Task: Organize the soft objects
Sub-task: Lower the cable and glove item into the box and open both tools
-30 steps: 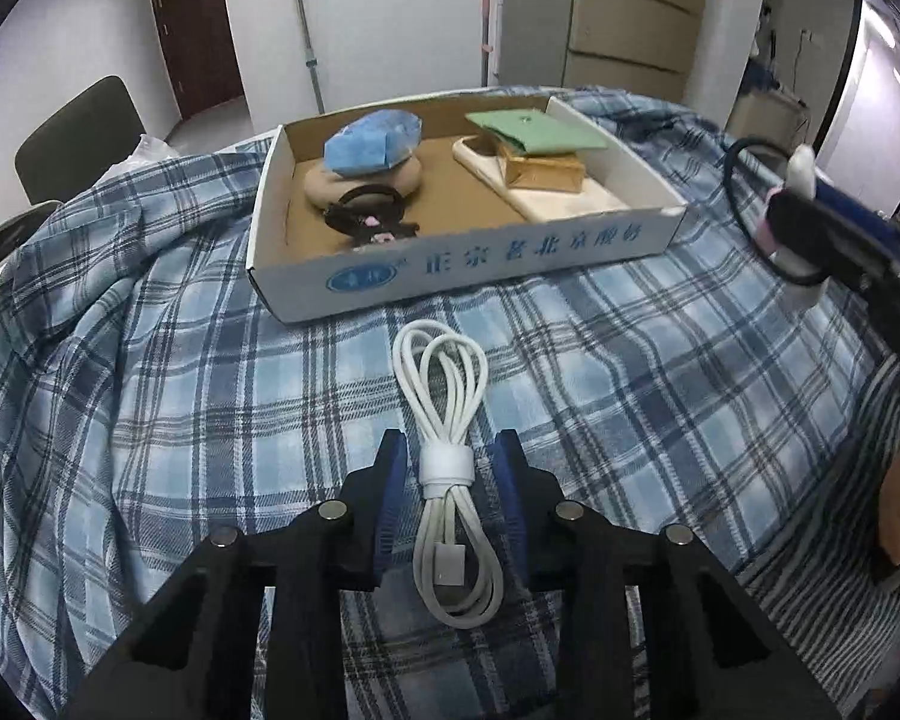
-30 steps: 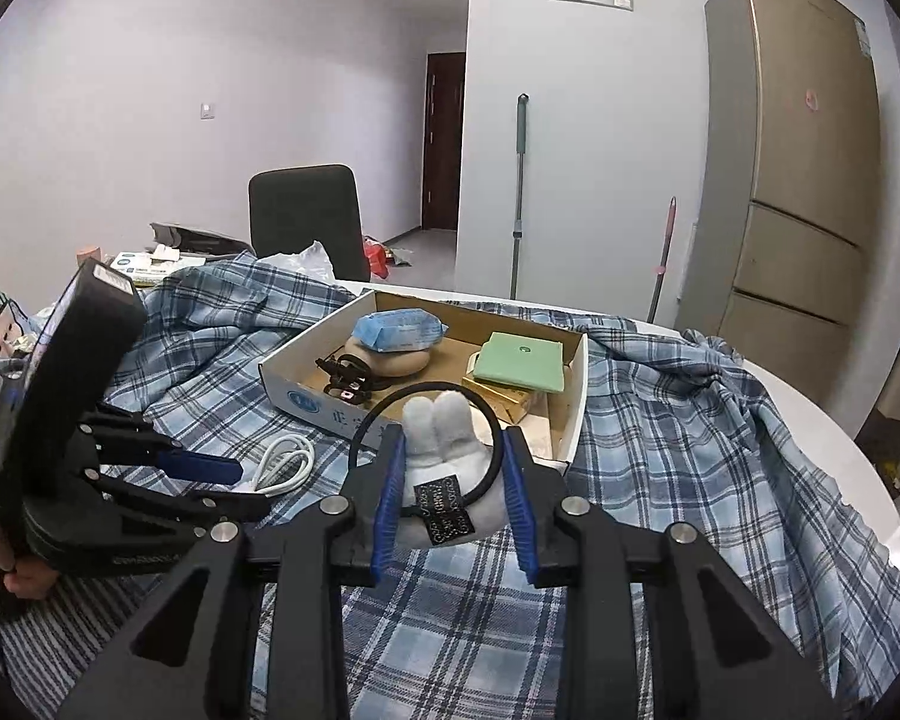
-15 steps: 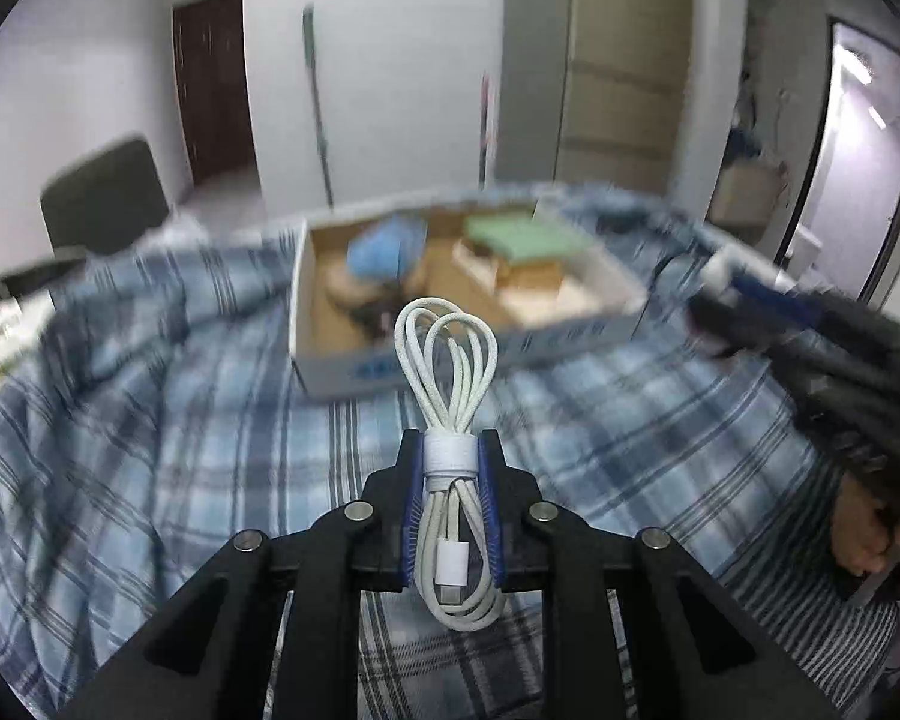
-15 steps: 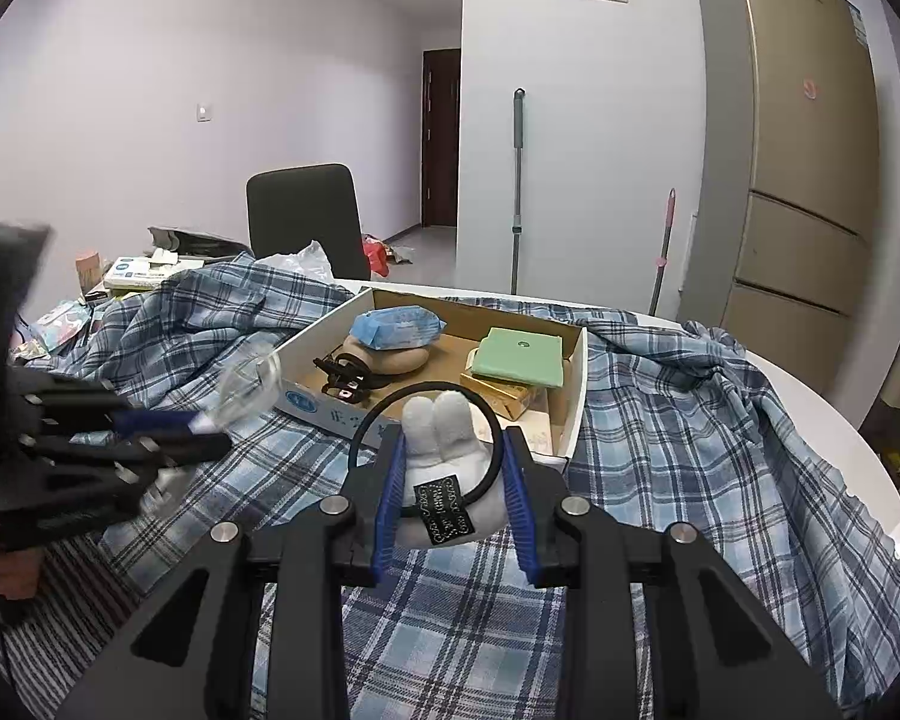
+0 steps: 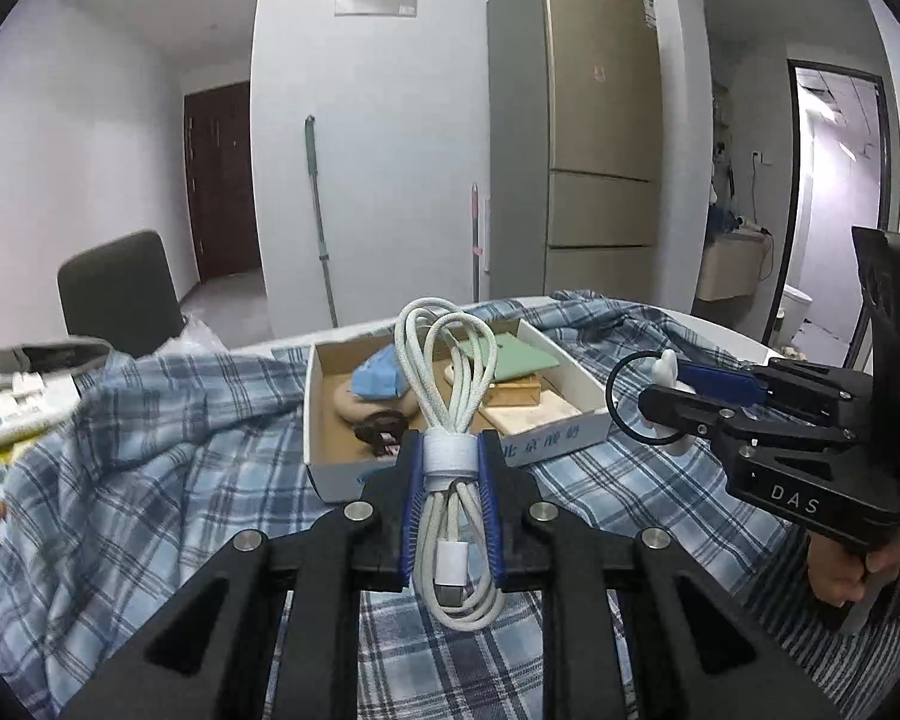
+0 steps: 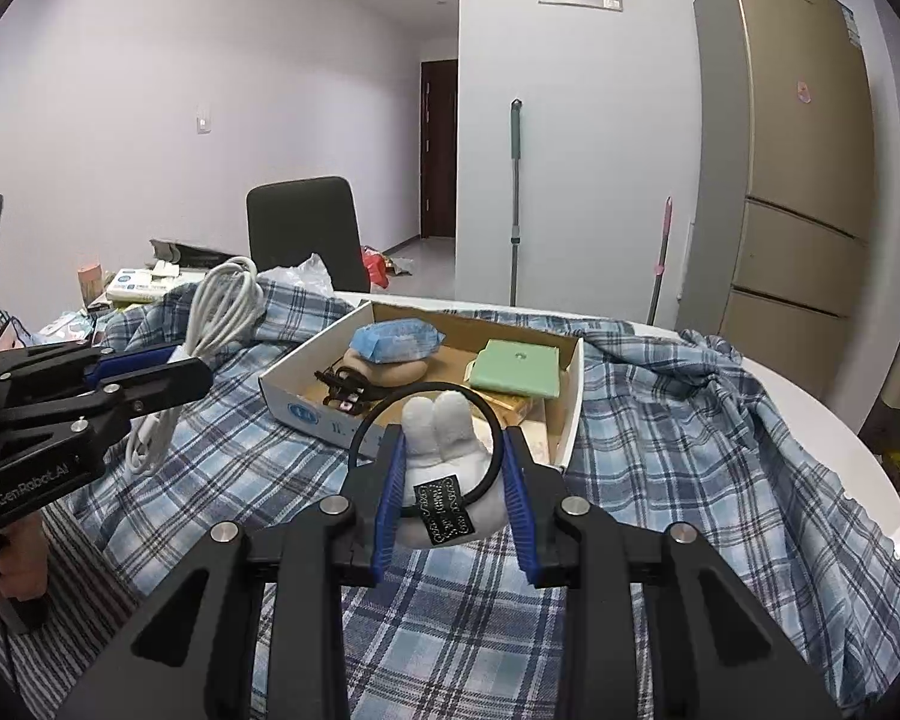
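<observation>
A: Left wrist view: report materials and jaw state.

B: The left gripper has black rigid arms with blue ribbed pads; its jaws are clenched on the white cable, a braided cord coiled into long loops and bound by a white strap. The cable is held in the air above the near edge of the tabletop, its loops upright. Beyond it the cardboard box, a shallow white-walled tray with a brown floor, rests on the wrinkled blue plaid cloth near the far edge of the tabletop.

A: Change from the earlier frame?

B: One second ago the cable lay flat on the cloth between released jaws; it is now gripped and lifted, and the camera looks more level.

A: Right wrist view?

B: The right gripper has its jaws grasping the white plush toy, a soft rounded form with two ears, a thin black cord loop and a black tag. The toy is held above the cloth, just in front of the box's near wall. The box holds a blue crinkled packet and a flat green pad.

A: Change?

B: None in the grasp; the toy sits as before.
</observation>
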The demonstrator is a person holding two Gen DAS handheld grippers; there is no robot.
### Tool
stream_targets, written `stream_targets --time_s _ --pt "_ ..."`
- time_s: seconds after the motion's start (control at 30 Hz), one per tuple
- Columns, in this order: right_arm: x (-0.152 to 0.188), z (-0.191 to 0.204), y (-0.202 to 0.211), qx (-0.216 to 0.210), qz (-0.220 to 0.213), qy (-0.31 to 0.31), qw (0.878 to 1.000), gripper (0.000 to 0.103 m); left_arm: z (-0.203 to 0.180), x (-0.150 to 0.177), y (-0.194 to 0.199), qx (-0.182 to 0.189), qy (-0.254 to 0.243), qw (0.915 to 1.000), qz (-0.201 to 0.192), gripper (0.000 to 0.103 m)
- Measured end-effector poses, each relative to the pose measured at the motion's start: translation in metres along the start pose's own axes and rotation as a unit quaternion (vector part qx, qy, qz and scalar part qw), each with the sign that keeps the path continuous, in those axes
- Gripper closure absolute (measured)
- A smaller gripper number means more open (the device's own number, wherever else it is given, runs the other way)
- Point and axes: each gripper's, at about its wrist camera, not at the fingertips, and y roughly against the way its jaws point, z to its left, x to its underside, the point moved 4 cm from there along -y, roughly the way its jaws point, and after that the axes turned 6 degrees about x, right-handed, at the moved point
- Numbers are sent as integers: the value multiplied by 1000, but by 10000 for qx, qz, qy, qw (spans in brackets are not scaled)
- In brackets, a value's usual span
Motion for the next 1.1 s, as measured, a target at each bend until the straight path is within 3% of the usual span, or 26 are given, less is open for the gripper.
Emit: stream_targets --time_s 0.17,0.43,0.57,0.67,0.83,0.97,1.1 --pt "-30 -6 12 79 -182 -84 9998 73 -6 -25 8 10 -74 9999 -154 84" --pt "-116 -34 0 426 -649 -488 9958 73 -3 -106 -2 -17 102 9982 -583 84" --pt "-139 -45 -24 517 -640 -813 9933 73 12 -131 -19 -429 255 9960 -736 84" --pt "-136 -45 -47 381 -419 -922 9941 73 27 -133 -46 -493 501 9969 -354 84" --pt "-103 -31 -90 211 101 -737 9970 73 57 -106 -95 -333 871 9952 303 84" --pt "-71 -27 -120 19 659 -791 9947 73 68 -83 -121 -351 875 9928 737 84" --pt "-56 -25 -132 -106 929 -784 9925 73 64 -66 -133 -265 867 9912 970 84"
